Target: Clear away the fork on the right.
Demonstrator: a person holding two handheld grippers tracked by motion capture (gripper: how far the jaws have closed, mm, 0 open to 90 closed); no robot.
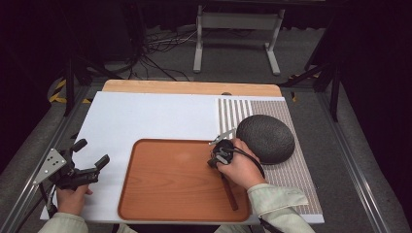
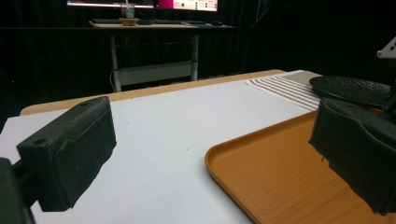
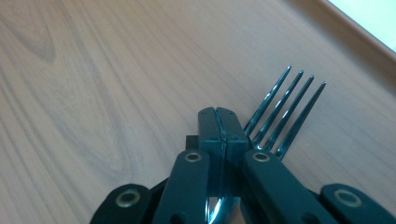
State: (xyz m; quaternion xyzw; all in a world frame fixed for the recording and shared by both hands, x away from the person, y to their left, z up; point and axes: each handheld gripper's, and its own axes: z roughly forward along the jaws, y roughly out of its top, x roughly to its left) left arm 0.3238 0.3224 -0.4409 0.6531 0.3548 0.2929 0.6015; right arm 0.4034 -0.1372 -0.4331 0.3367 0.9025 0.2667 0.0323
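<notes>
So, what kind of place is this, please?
Probably a lab or studio for recording: black curtains all around, loose cables on the floor, and monitors on a desk behind the table.

The left hand-held gripper (image 2: 205, 158) looks along its two black jaws, which stand wide apart with nothing between them. Under the left jaw and ahead of it lies a white sheet (image 2: 177, 121) covering the counter (image 2: 154, 89), whose wooden edge shows beyond it. Under the right jaw lies an orange-brown wooden tray (image 2: 271, 182), its rounded corner just ahead of the gap between the jaws. Farther ahead to the right sits a striped mat (image 2: 285, 88), and on it a dark, rough-textured flat dish (image 2: 350, 88). Well beyond the counter stands a grey metal stand (image 2: 149, 70) against a dark background.
</notes>
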